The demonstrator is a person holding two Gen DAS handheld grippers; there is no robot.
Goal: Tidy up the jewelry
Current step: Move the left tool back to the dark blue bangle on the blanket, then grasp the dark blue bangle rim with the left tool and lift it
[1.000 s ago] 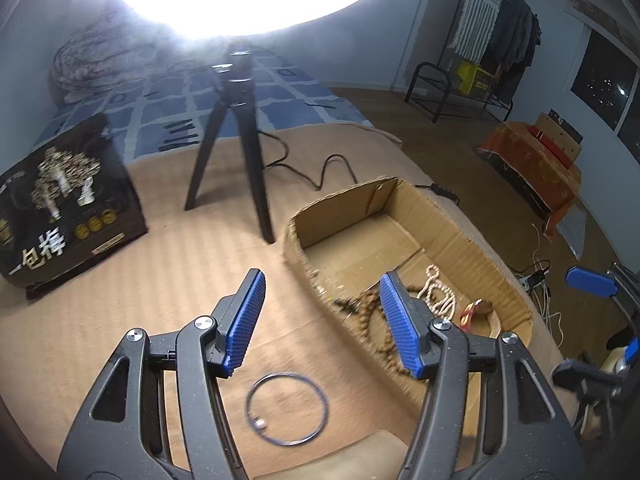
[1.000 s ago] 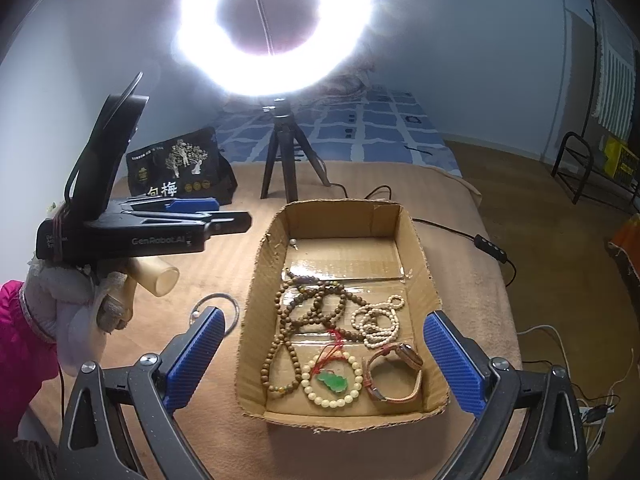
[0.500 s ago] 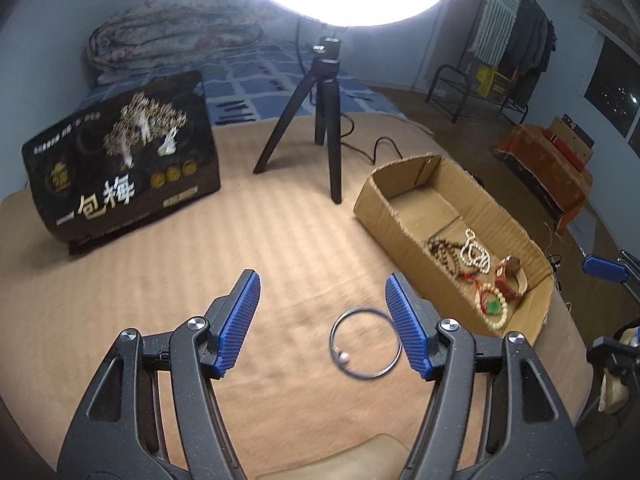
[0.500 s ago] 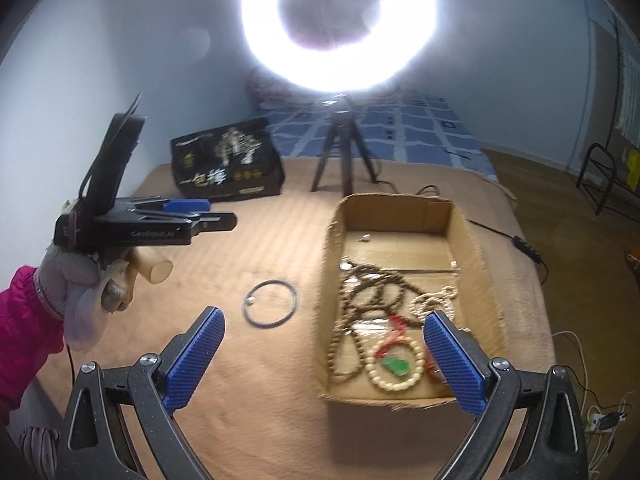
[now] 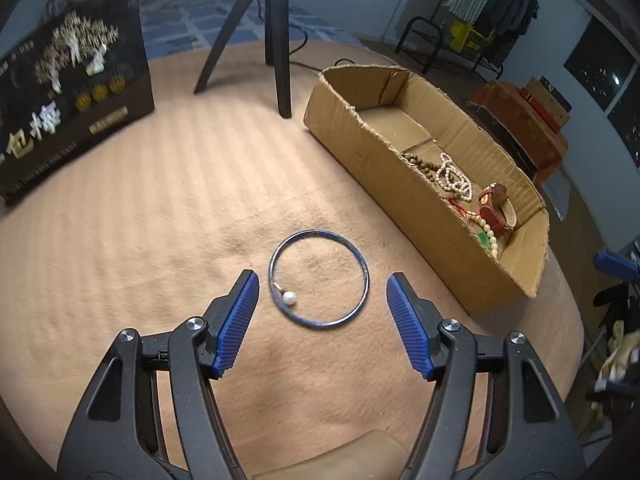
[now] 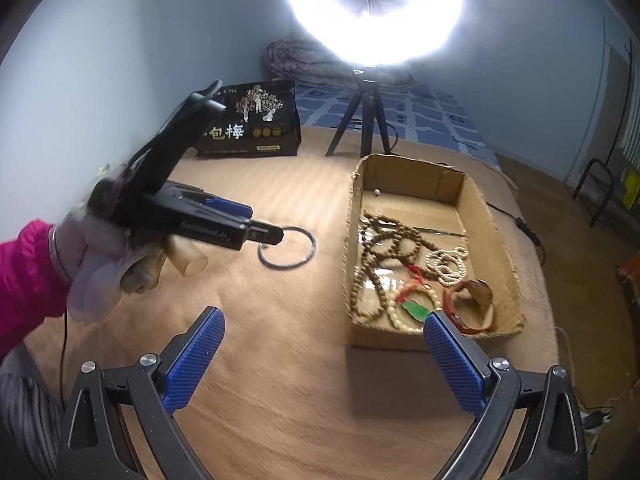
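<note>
A thin blue bangle with a white pearl lies flat on the tan cover, left of a cardboard box. My left gripper hangs just above the bangle, open, its blue pads either side of it and not touching. From the right wrist view the left gripper points down at the bangle, held by a gloved hand with a pink sleeve. The box holds wooden bead strands, white beads, a green-pendant bracelet and a red band. My right gripper is open and empty, near the front.
A ring light on a black tripod stands behind the box, its cable trailing right. A black printed bag stands at the back left. A rolled blanket lies on the blue mat behind. The cover's edge drops off right of the box.
My left gripper has sunk and tilted down toward the bangle, which now lies between its pads. My right gripper has shifted left, so the box sits further right in its view.
</note>
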